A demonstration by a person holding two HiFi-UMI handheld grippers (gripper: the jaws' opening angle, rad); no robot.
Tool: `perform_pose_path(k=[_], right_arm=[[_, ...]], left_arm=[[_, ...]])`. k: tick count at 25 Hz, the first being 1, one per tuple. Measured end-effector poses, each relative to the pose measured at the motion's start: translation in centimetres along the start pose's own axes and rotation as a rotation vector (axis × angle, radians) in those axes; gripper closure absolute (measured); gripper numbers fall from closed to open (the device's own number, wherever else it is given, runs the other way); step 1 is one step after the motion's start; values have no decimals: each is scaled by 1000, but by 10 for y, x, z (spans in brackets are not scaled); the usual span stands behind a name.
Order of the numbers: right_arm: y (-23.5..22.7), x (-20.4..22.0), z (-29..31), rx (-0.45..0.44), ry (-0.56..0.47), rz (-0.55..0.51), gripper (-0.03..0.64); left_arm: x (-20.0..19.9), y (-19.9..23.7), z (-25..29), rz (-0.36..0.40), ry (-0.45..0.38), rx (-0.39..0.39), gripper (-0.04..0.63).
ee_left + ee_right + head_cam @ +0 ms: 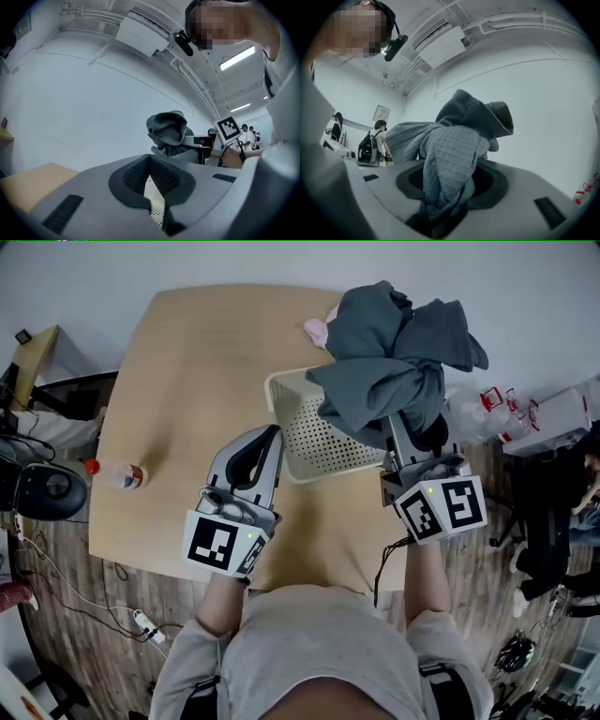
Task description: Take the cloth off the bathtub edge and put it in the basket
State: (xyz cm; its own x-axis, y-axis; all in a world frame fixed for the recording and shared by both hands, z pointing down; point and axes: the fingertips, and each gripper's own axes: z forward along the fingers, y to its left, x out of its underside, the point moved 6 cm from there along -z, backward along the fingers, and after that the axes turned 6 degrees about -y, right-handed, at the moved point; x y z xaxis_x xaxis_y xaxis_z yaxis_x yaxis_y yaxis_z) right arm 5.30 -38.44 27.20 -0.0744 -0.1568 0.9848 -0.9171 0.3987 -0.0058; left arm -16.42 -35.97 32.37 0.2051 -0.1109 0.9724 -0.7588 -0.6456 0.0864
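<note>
Right gripper (pixel 411 432), nearest the person, has its jaws clamped on a bunched grey cloth (pixel 394 352). In the right gripper view a waffle-textured fold is wedged deep between the pads, and the rest of the cloth billows up and forward over the tips. Left gripper (pixel 267 442) sits beside it with its jaws closed together and nothing between them.

Just beyond both grippers, a white perforated basket (pixel 277 404) stands on a light wooden table (pixel 187 381). The cloth is held up above the basket's right side. Much of its bulk spreads past the far and right rim, not over the middle. No bathtub is in sight.

Judged risks: if the jaws open here, the cloth could drape over the rim or slide outside. The deeply wedged fold might cling to the pads and drag. The basket looks light and nothing braces it, so a push from the cloth or gripper could shift it.

Farther left, well apart from the basket, a bottle (pixel 117 474) with a red cap lies on the table.
</note>
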Motion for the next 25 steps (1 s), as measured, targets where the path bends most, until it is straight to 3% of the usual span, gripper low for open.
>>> perform_pose_path(k=[13, 25], right_arm=[[-3, 105, 39, -79, 339, -52, 426], [-2, 175, 54, -185, 680, -191, 430]], left_arm=[[31, 29, 3, -61, 48, -16, 598], [51, 44, 2, -107, 67, -32, 598]])
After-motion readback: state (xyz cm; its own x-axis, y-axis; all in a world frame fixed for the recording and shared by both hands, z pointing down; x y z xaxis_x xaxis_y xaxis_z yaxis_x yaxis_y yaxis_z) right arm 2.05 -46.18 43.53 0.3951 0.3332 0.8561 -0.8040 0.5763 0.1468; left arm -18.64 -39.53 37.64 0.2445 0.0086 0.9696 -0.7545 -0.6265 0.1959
